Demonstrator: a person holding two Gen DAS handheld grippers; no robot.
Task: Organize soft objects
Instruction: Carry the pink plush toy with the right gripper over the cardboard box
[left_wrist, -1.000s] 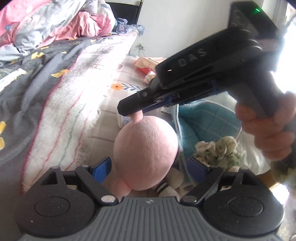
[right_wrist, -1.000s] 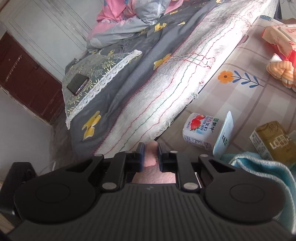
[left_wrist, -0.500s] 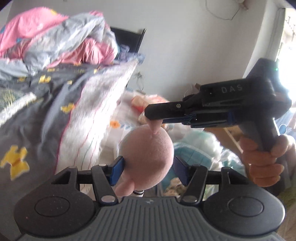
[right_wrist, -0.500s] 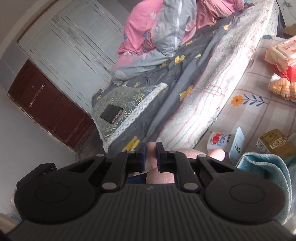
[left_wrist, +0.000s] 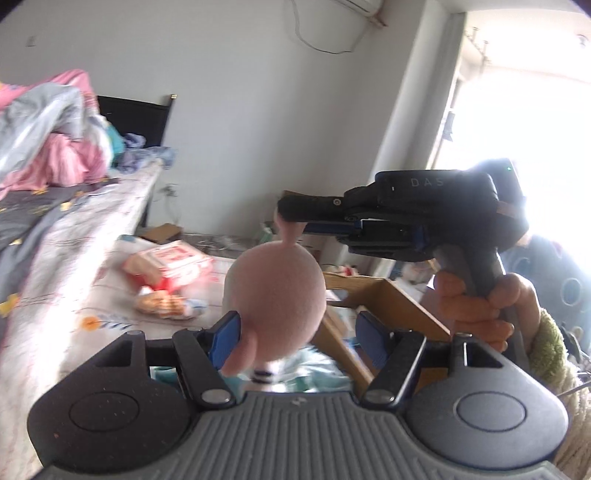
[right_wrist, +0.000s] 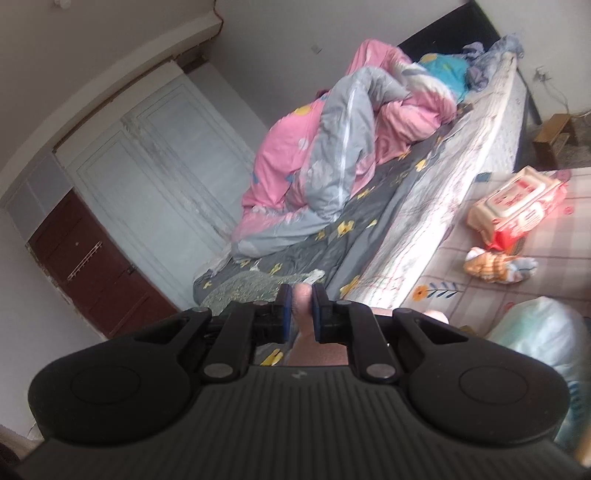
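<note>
A round pink plush toy (left_wrist: 275, 299) hangs in the air. My right gripper (right_wrist: 302, 301) is shut on a thin pink ear or limb of the toy (right_wrist: 302, 295); in the left wrist view the right gripper (left_wrist: 286, 214) pinches that limb from above. My left gripper (left_wrist: 299, 326) is open, its blue pads either side of the toy's round body; contact cannot be told. A striped part of the toy shows below the body.
A table with a checked floral cloth (right_wrist: 517, 291) holds a pink wet-wipes pack (right_wrist: 515, 206), a wrapped snack (right_wrist: 495, 264) and a pale blue cloth (right_wrist: 543, 325). A wooden box (left_wrist: 376, 299) stands to the right. A bed with quilts (right_wrist: 351, 166) lies alongside.
Both grippers have risen, lifting the pink toy off the table into the air. The views have tilted up toward the room and wall.
</note>
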